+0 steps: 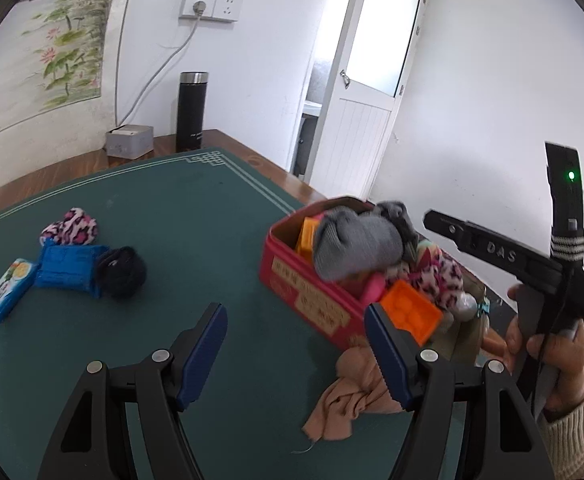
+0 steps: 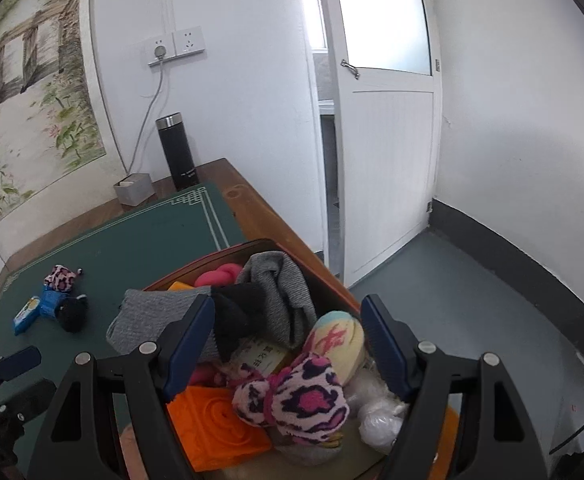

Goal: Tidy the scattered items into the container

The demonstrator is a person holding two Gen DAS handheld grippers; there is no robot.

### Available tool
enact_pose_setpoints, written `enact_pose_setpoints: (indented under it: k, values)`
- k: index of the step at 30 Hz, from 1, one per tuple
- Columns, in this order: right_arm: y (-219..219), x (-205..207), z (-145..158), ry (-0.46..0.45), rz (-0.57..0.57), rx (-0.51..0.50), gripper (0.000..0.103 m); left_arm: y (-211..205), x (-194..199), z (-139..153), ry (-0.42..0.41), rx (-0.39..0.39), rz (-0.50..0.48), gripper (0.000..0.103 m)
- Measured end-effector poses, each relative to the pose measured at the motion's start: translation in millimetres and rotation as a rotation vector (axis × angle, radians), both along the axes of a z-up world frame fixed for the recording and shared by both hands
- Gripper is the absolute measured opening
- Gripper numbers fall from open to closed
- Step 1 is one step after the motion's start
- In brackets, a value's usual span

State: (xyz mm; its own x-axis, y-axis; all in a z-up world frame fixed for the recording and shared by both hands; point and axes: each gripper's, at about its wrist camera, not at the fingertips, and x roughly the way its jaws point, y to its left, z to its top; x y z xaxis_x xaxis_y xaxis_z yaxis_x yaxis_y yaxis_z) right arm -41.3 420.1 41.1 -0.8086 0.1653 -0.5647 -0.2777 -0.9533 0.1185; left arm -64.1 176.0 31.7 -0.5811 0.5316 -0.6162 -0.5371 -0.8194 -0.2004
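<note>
Above the right edge of the desk [image 1: 195,216], the right hand-held gripper [image 2: 287,344] hangs over the red container [image 1: 308,292] with its jaws spread and nothing pinched between them. Under it the container is already heaped: a leopard-print sock bundle [image 2: 292,400], an orange block [image 2: 219,432], a grey sock [image 2: 279,292], a pastel sock roll [image 2: 338,340] and a white crumpled bag [image 2: 380,412] lie on top of each other, some of them higher than the rim.

The left hand-held gripper [image 1: 296,356] is over the green mat near the front edge of the desk, just left of the container. Its jaws are also spread and hold nothing. Beside its right finger a beige cloth [image 1: 352,396] lies on the mat against the front of the container, not inside.

Farther out, toward the left edge of the desk, four things are grouped together: a second leopard-print bundle [image 1: 69,226], a blue packet [image 1: 69,266], a black sock ball [image 1: 121,272] and a blue tissue pack [image 1: 9,288].

In my judgement the task is more than half done, because most items are in the container. What is left is the beige cloth and this group of four. The container looks nearly full, so the last pieces may need pressing down, or they could slide off.

At the far corner a black flask [image 1: 191,112] and a small grey box [image 1: 129,141] stand; I think they are not part of the task.
</note>
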Motion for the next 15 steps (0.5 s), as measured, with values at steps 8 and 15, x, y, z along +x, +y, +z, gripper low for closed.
enact_pose_setpoints:
  k: [8, 15]
  values:
    - [-52.6, -13.7, -4.5, 0.047, 0.250, 0.019, 0.079, -44.5, -10.5, -17.2, -0.036, -0.007, 0.097, 0.072]
    - [-102.8, 64.0, -34.3, -0.004, 0.455, 0.140, 0.079, -65.4, -25.2, -30.0, -0.085, 0.013, 0.150, 0.072]
